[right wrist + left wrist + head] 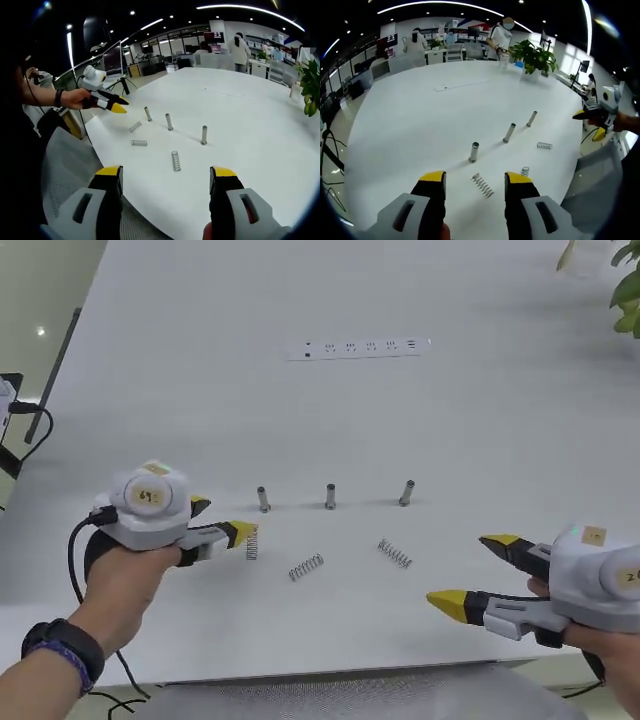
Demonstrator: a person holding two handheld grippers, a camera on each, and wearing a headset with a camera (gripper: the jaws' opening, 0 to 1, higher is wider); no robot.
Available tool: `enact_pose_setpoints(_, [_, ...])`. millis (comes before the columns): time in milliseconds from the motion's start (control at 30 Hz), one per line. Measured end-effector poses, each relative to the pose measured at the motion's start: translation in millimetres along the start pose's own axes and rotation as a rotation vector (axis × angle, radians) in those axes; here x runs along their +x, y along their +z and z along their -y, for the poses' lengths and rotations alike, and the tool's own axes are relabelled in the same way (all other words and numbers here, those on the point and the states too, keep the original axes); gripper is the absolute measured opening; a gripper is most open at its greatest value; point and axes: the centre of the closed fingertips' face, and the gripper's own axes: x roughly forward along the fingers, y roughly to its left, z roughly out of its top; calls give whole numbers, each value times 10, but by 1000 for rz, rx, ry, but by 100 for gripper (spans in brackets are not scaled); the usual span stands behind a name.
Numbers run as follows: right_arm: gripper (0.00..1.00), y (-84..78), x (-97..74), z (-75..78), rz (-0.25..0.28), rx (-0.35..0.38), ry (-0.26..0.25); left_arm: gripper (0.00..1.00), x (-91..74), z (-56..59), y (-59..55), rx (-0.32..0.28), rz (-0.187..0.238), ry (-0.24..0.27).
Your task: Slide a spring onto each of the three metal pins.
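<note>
Three short metal pins stand upright in a row on the white table: left pin point(263, 499), middle pin point(330, 496), right pin point(406, 492). Three loose springs lie in front of them: one point(251, 545) by the left gripper's tip, one point(306, 567) in the middle, one point(394, 553) to the right. My left gripper point(222, 519) is open, low over the table, with the nearest spring point(482, 184) lying just ahead between its jaws and the left pin point(473, 152) beyond. My right gripper point(472, 570) is open and empty near the front edge, facing a spring point(175, 160) and the right pin point(204, 135).
A white power strip point(358, 347) lies farther back on the table. A potted plant point(625, 280) stands at the far right. A black cable point(40, 420) runs off the left side. The table's front edge point(330, 672) is close to both hands. People stand in the room behind.
</note>
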Motion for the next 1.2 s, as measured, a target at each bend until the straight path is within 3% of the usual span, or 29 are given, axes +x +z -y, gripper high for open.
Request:
enact_pose_setpoints(267, [69, 13, 15, -16, 3, -2, 4, 51, -147, 56, 13, -16, 42, -9])
enact_pose_setpoints(833, [70, 0, 21, -24, -4, -7, 10, 57, -536, 34, -126, -22, 60, 22])
enact_pose_setpoints(1200, [70, 24, 31, -40, -4, -13, 13, 66, -729, 114, -157, -20, 82, 16])
